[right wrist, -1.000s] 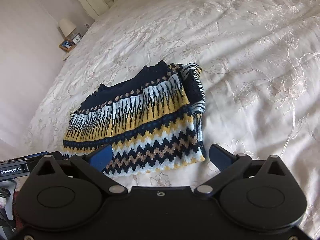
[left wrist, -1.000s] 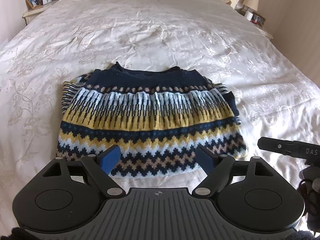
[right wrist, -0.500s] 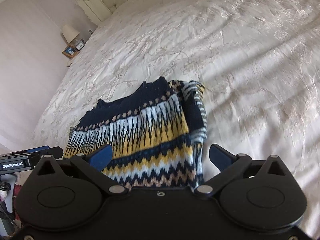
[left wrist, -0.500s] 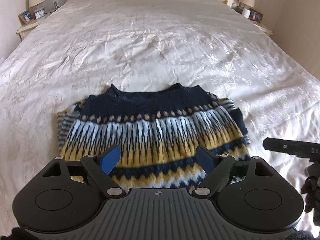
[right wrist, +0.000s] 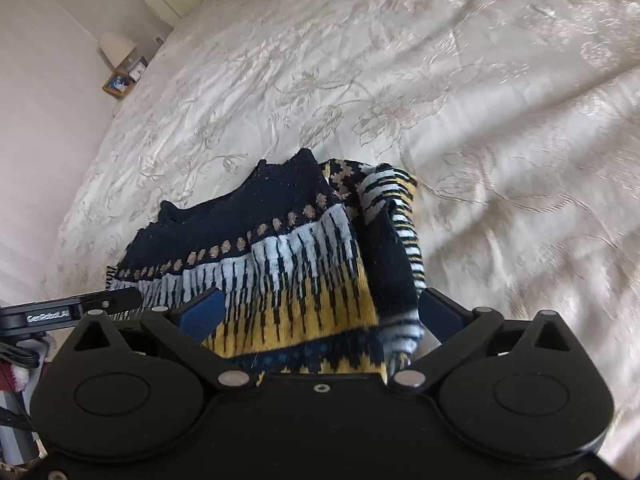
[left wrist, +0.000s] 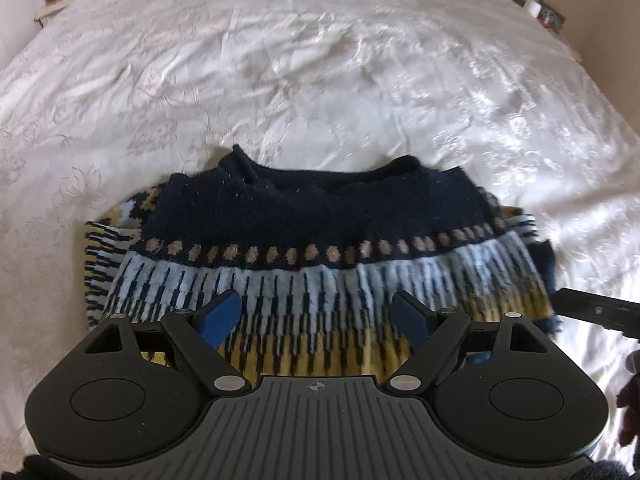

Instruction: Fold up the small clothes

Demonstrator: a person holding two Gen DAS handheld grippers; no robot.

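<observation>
1. Lying on the cream embroidered bedspread point(left wrist: 320, 60), toward its near edge, the navy, yellow and pale-blue patterned knitted sweater point(left wrist: 312, 264) is partly folded: both sleeves appear tucked in at the left and right sides, leaving a compact rectangle.
2. Judged remaining: at least one further fold of the body, hem to neckline, and a final smoothing.
3. The sweater's navy neckline points to the far side of the bed and its hem to the near side; its long axis, as folded, runs left to right.
4. The left gripper point(left wrist: 316, 316) hovers over the sweater's near-middle, fingers spread wide and gripping nothing.
5. The right gripper point(right wrist: 320, 312) stands over the sweater's right near corner, fingers likewise apart; no cloth is pinched.
</observation>
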